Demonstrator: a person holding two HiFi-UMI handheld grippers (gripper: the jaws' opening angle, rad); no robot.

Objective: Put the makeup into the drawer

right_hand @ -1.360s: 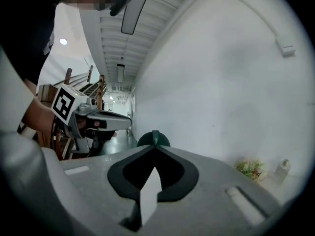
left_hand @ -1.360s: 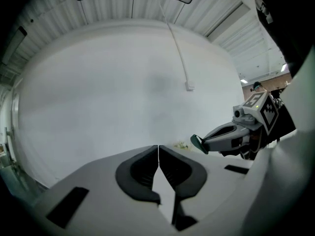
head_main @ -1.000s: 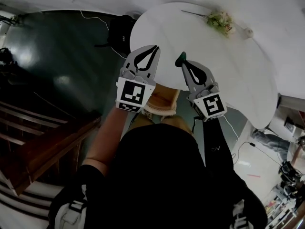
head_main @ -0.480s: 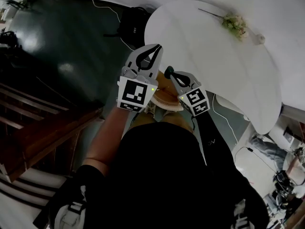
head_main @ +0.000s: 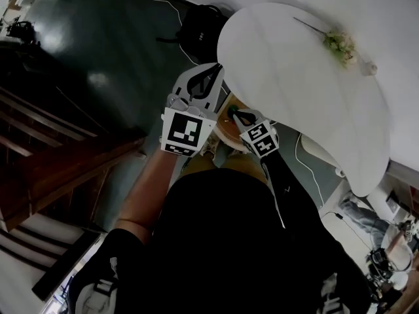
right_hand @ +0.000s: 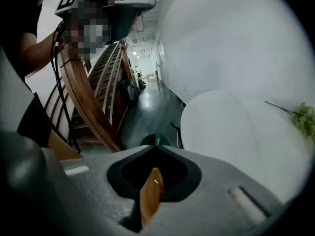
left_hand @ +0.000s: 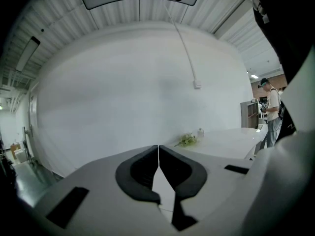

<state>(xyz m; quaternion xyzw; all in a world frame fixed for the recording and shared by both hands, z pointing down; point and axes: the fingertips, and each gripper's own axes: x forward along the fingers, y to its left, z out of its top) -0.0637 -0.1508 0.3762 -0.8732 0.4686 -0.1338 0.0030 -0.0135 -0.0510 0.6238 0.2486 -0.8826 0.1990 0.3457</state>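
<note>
While the left gripper point(head_main: 216, 67) holds its fingers together on nothing, left of the white round counter point(head_main: 294, 77), the right gripper point(head_main: 236, 113) pinches the dark green makeup point(right_hand: 156, 139), its fingers just starting to part, above a tan wooden piece point(head_main: 224, 135) at the counter's edge. Only the makeup's rounded end shows, so its long axis is unclear. The floor point(head_main: 111, 57) is dark and glossy.

Makeup point(right_hand: 156, 139): small, dark green, rounded piece.
Makeup state: pinched at the tips of my right gripper point(head_main: 234, 114), whose jaws are beginning to open.
Drawer point(head_main: 224, 135): light wood.
Drawer position: just below the makeup.
</note>
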